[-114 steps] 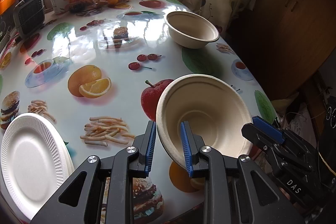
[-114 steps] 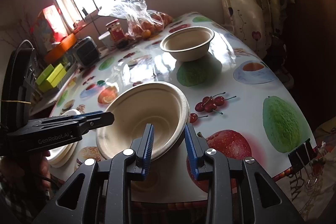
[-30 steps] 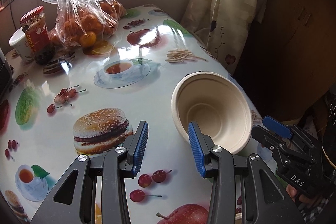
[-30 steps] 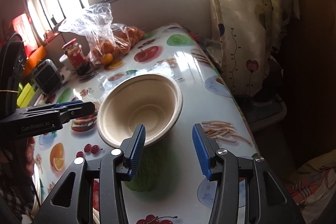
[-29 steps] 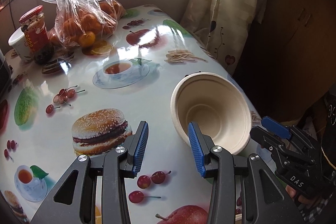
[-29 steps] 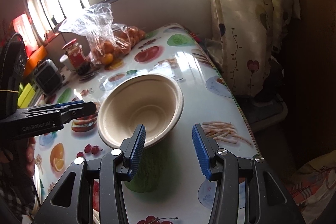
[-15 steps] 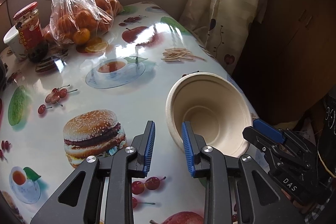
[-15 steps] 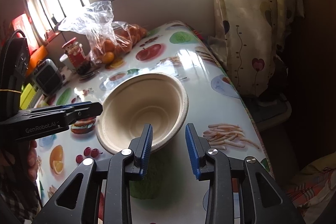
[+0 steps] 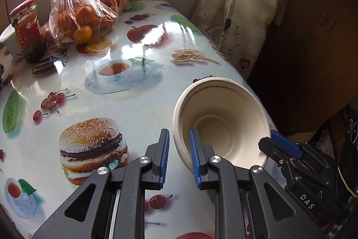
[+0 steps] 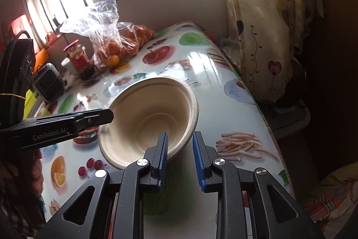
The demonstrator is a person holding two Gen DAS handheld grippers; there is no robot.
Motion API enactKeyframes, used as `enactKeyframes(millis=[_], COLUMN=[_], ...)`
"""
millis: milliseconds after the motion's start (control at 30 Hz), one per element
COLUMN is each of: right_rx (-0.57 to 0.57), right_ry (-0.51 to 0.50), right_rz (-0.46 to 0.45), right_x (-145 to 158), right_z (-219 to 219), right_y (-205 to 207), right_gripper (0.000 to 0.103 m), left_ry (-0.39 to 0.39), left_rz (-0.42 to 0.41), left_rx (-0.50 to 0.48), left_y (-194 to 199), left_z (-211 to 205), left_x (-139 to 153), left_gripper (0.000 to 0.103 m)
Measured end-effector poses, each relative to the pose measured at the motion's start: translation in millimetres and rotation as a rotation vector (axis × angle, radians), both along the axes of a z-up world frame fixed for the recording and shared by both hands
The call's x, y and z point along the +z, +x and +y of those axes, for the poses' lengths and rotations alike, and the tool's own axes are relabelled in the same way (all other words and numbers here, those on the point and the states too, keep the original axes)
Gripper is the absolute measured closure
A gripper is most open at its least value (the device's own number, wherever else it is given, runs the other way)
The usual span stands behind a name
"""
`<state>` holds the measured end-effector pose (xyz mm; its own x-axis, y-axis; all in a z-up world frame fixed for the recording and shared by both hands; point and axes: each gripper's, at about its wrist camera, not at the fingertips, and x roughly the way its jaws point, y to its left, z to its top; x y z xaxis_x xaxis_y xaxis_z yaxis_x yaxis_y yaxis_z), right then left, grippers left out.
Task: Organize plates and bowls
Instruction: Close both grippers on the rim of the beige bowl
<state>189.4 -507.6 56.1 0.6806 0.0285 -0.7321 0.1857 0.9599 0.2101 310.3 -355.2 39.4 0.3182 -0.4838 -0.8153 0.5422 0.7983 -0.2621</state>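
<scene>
A beige paper bowl stands near the right edge of the printed table. My left gripper straddles the bowl's left rim, one pad inside and one outside. Its jaws are closing on that wall. In the right wrist view, my right gripper is shut on the near right rim of the bowl. There the left gripper comes in from the left and meets the opposite rim. The right gripper shows at the bowl's right side in the left wrist view.
A clear bag of oranges, a red-lidded jar and a white cup stand at the back left. A small heater sits further left. A curtain hangs past the table's right edge, close to the bowl.
A second ago both pairs of jaws stood wide open around the bowl's rim. They have since narrowed onto it. The hands have hardly moved.
</scene>
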Motion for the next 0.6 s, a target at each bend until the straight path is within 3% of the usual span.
enactKeyframes(millis=[133, 600], right_rx=[-0.001, -0.002], right_ry=[-0.002, -0.002], right_rz=[0.000, -0.001], right_x=[-0.9, -0.2], right_z=[-0.2, -0.8], right_y=[0.5, 0.4], right_gripper=[0.083, 0.083], left_ry=[0.002, -0.005], left_rz=[-0.009, -0.009], left_rx=[0.001, 0.006], left_y=[0.5, -0.1], left_z=[-0.6, 0.6], left_x=[-0.4, 3.0], left_gripper=[0.092, 0.092])
